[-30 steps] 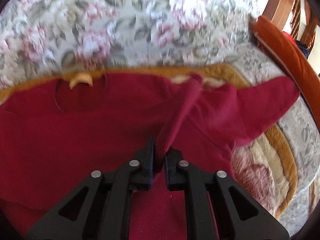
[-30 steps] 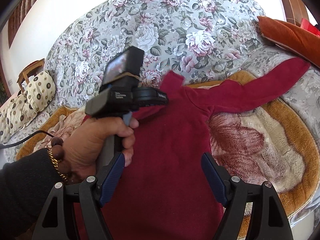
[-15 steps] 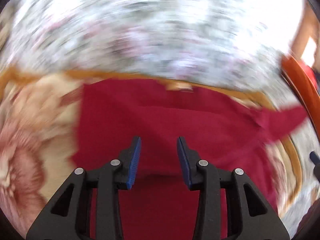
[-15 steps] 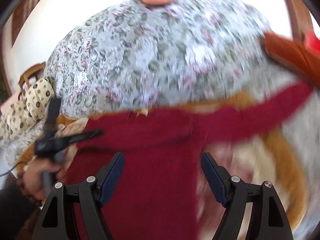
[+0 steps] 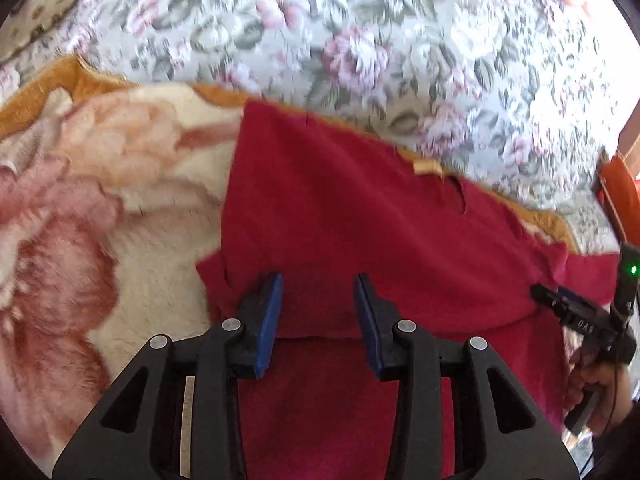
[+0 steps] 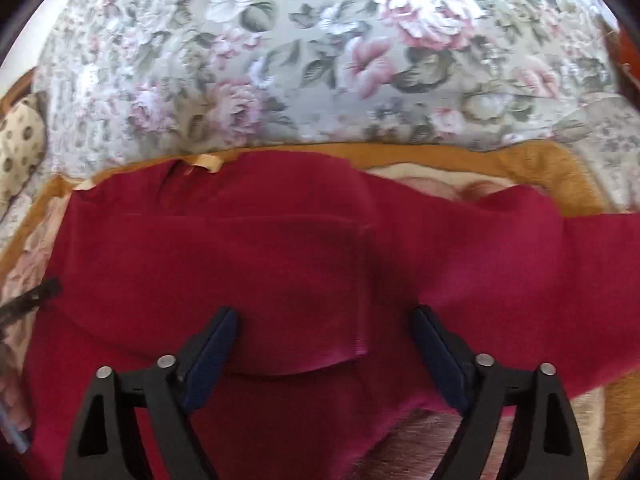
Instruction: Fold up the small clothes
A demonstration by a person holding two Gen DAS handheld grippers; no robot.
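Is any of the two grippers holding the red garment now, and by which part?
Nothing is held. Left gripper and right gripper both hang open over the red garment.

Left gripper (image 5: 318, 312) tilts downward, jaws part-open, having just opened, nothing between them; right gripper (image 6: 324, 354) also angled down, jaws spread wide, empty; a hand (image 5: 596, 396) grips its handle.

Red knit sweater (image 6: 280, 264) lies flat, spread on a fleece blanket (image 5: 120, 208), neckline toward the floral bedspread (image 6: 320, 60), pale neck label (image 6: 204, 162) showing at the collar. One sleeve is folded across the chest, cuff edge lying on the body; the other sleeve (image 6: 560, 248) stretches out sideways, unfolded.
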